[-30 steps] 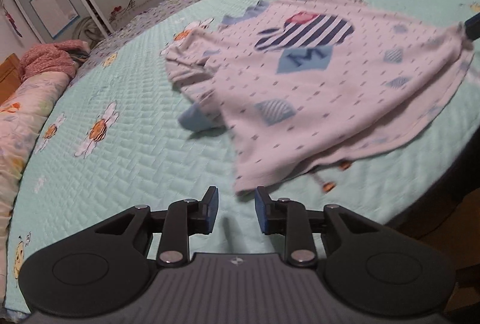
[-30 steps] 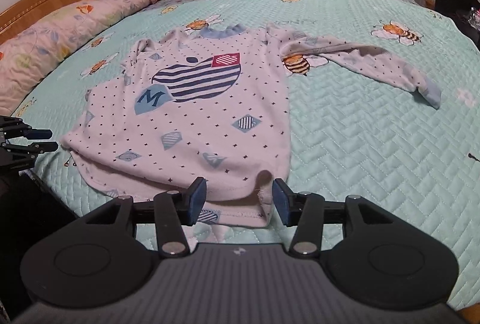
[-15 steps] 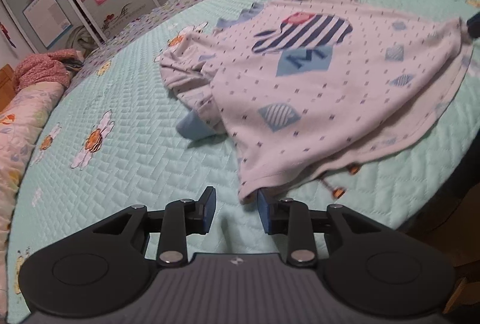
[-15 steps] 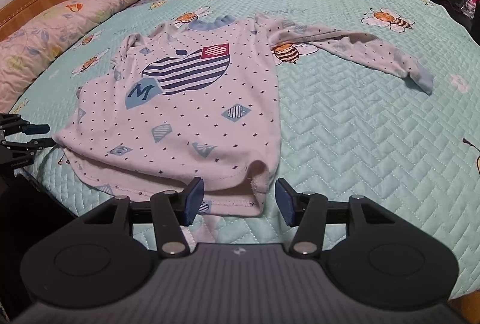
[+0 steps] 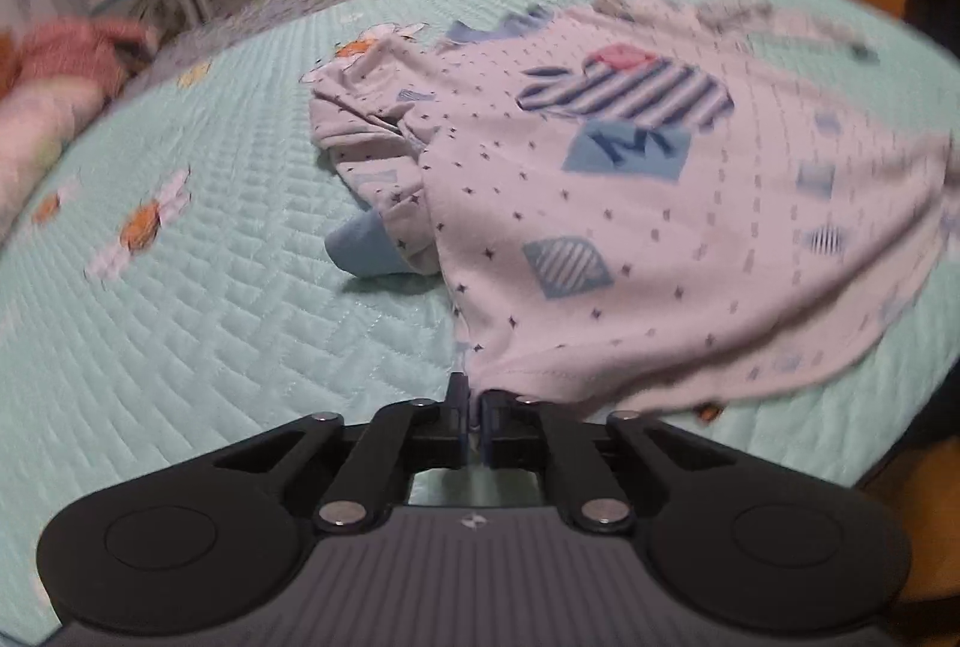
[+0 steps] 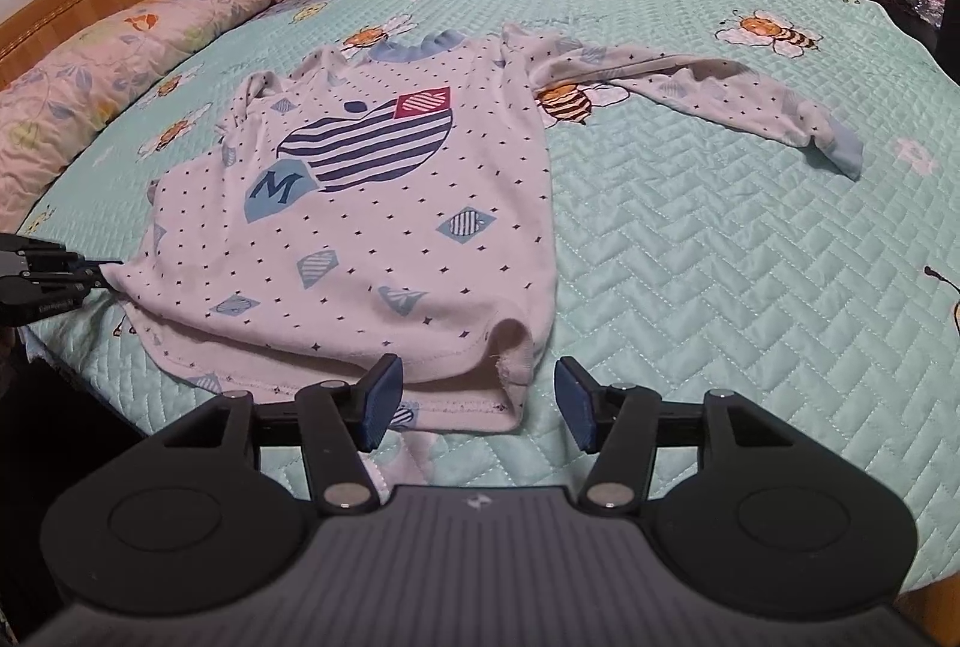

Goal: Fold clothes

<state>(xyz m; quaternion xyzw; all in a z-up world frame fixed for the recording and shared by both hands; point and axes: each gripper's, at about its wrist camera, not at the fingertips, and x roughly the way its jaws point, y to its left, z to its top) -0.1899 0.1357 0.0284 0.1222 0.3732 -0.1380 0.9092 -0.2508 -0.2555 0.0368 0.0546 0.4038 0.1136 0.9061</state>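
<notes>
Lowest in its frame, the left gripper (image 5: 474, 410) has its jaws pinched on the hem corner of the long-sleeved shirt (image 6: 384, 227). The right gripper (image 6: 477, 401) stands spread around the other hem corner. The shirt, spread mid-frame on the quilted bedspread (image 6: 720, 287), looks light and limp, so hem corners suit gripping.

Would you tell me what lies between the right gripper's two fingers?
In the right wrist view, the shirt's bottom hem corner lies between the open right gripper's fingers, over the quilt.

Shirt (image 6: 384, 227) on quilted bed (image 6: 690, 287)
</notes>
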